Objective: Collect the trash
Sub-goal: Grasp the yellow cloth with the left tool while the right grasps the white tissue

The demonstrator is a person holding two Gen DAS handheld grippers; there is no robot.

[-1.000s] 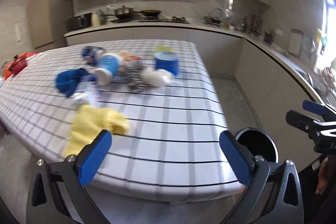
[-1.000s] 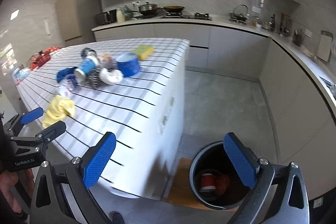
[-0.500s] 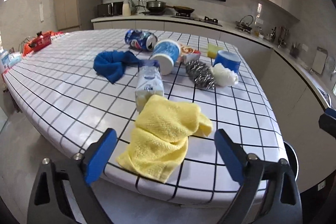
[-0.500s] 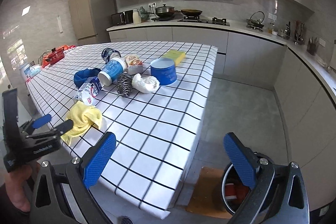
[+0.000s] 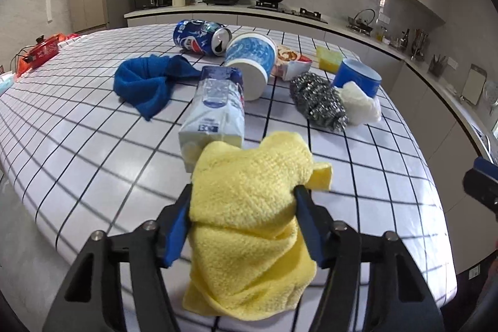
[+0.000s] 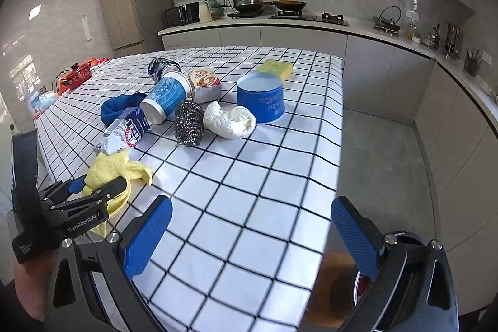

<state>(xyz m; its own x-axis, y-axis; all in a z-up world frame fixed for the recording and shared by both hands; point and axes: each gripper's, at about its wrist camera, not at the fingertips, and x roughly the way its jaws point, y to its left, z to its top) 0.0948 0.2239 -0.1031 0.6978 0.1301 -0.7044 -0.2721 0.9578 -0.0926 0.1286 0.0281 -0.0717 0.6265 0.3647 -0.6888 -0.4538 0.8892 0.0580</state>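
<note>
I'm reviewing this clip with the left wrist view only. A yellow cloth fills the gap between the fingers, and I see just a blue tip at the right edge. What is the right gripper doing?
Observer: The right gripper is open with nothing between its fingers, above the table near its edge.
Operator: Is there a bin anywhere?
Observer: Yes. A dark round bin stands on the floor off the table's corner, partly hidden behind the right gripper, with something red inside.
Operator: How does the left side look from there?
Observer: The left gripper has just been closing its jaws on the yellow cloth, which lies bunched at the table's edge.
</note>
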